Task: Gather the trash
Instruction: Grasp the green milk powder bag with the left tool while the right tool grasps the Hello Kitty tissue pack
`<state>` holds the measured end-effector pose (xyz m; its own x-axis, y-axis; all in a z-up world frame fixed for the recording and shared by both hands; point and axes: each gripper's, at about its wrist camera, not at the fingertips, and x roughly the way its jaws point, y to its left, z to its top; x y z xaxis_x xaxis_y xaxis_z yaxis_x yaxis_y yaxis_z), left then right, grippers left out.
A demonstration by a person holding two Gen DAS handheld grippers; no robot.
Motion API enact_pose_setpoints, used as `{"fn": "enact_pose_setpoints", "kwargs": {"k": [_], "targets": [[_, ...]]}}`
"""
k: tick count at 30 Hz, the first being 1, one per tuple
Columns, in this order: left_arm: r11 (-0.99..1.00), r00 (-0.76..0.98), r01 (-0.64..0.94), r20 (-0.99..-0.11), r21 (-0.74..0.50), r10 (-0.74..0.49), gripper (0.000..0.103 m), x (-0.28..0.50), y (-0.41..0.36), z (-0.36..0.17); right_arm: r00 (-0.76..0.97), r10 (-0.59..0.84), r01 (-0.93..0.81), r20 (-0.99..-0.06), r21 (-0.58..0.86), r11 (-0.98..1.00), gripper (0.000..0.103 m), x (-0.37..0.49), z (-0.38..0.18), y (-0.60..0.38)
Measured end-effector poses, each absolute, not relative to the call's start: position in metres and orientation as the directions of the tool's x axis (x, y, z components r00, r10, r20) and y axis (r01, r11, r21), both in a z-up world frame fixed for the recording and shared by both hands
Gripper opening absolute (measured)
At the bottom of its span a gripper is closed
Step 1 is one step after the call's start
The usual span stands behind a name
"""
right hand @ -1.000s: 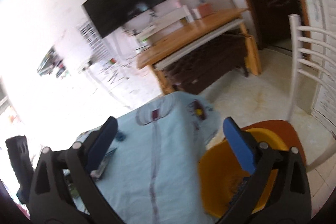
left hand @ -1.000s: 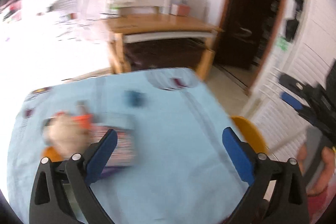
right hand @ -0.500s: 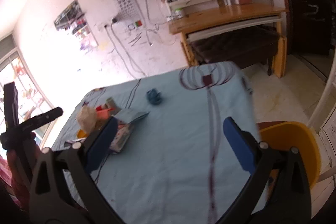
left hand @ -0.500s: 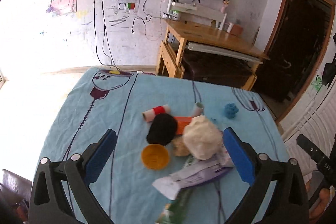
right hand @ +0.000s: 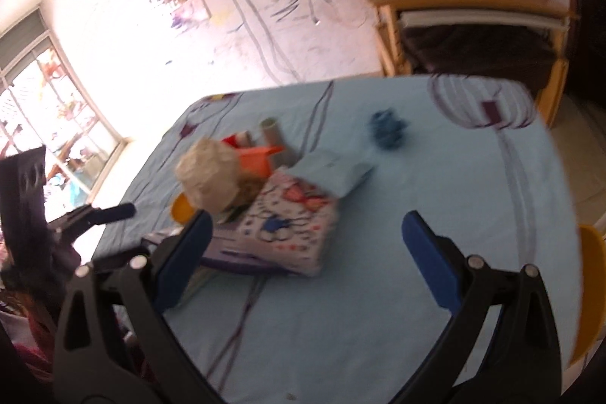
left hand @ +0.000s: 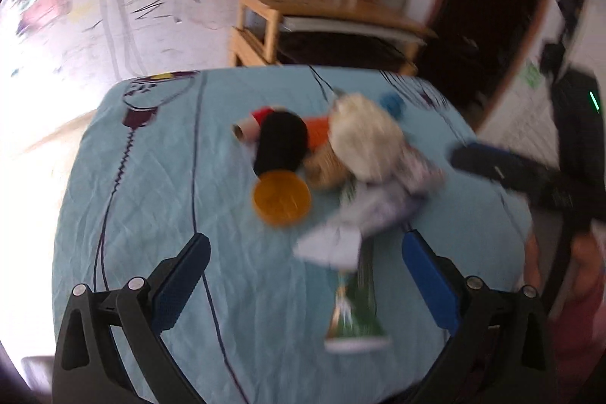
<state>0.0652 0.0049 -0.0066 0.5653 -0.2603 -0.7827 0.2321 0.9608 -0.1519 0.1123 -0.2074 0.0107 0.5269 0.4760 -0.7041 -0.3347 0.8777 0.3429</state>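
Trash pile heaped at centre of frame in left wrist view, on light blue tablecloth. Contents: crumpled paper ball on top, black lump to its left, orange cup touching lump's lower edge, cardboard tube at upper left of pile, orange piece between lump and ball, white wrapper trailing toward lower right. Green packet lying apart from pile, lower centre of frame. Small blue scrap just beyond ball, upper right of pile.

Left gripper spread wide, empty, blue pads framing green packet and lower end of wrapper; pile itself above and ahead of fingertips, not touched.

In right wrist view, same pile at centre left of frame: paper ball sitting above patterned box, blue scrap well apart at upper centre. Right gripper spread wide, empty; left pad overlapping box edge in frame, contact not determinable. Yellow bin at right edge of frame, beside tablecloth.

Right gripper also visible at right edge of left wrist view, reaching in over tablecloth toward pile, hand below it. Left gripper visible at left edge of right wrist view, level with table, pointing toward pile. Heavy blur in both views.
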Motion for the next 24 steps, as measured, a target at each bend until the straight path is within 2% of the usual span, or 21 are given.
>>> {"fn": "enact_pose_setpoints", "kwargs": {"k": [6, 8, 10, 14, 16, 18, 20, 24], "targets": [[0.943, 0.525, 0.32, -0.812, -0.092, -0.257, 0.095, 0.056, -0.021, -0.031, 0.469, 0.462, -0.302, -0.753, 0.355, 0.885, 0.097, 0.126, -0.009, -0.189], [0.945, 0.523, 0.312, -0.813, -0.098, -0.257, 0.086, 0.057, -0.026, -0.04, 0.472, 0.448, -0.297, -0.759, 0.341, 0.892, 0.097, 0.127, -0.011, -0.185], [0.953, 0.557, 0.294, -0.796, -0.077, -0.236, 0.072, 0.057, -0.026, -0.043, 0.474, 0.441, -0.302, -0.762, 0.33, 0.894, 0.097, 0.128, -0.012, -0.181], [0.951, 0.577, 0.301, -0.779, -0.077, -0.246, 0.061, 0.052, -0.026, -0.044, 0.47, 0.439, -0.318, -0.766, 0.317, 0.894, 0.096, 0.129, -0.015, -0.173], [0.956, 0.598, 0.29, -0.771, -0.049, -0.221, 0.051, 0.048, -0.026, -0.044, 0.475, 0.445, -0.32, -0.759, 0.322, 0.891, 0.088, 0.13, -0.016, -0.172], [0.956, 0.607, 0.29, -0.763, -0.046, -0.221, 0.043, 0.045, -0.024, -0.044, 0.47, 0.449, -0.33, -0.76, 0.321, 0.888, 0.063, 0.129, -0.017, -0.172], [0.956, 0.61, 0.29, -0.761, -0.047, -0.222, 0.036, 0.042, -0.022, -0.043, 0.47, 0.459, -0.343, -0.754, 0.323, 0.882, 0.057, 0.127, -0.017, -0.172], [0.953, 0.601, 0.29, -0.758, -0.089, -0.254, 0.033, 0.036, -0.015, -0.039, 0.497, 0.47, -0.343, -0.729, 0.333, 0.878, 0.049, 0.117, -0.014, -0.178]]}}
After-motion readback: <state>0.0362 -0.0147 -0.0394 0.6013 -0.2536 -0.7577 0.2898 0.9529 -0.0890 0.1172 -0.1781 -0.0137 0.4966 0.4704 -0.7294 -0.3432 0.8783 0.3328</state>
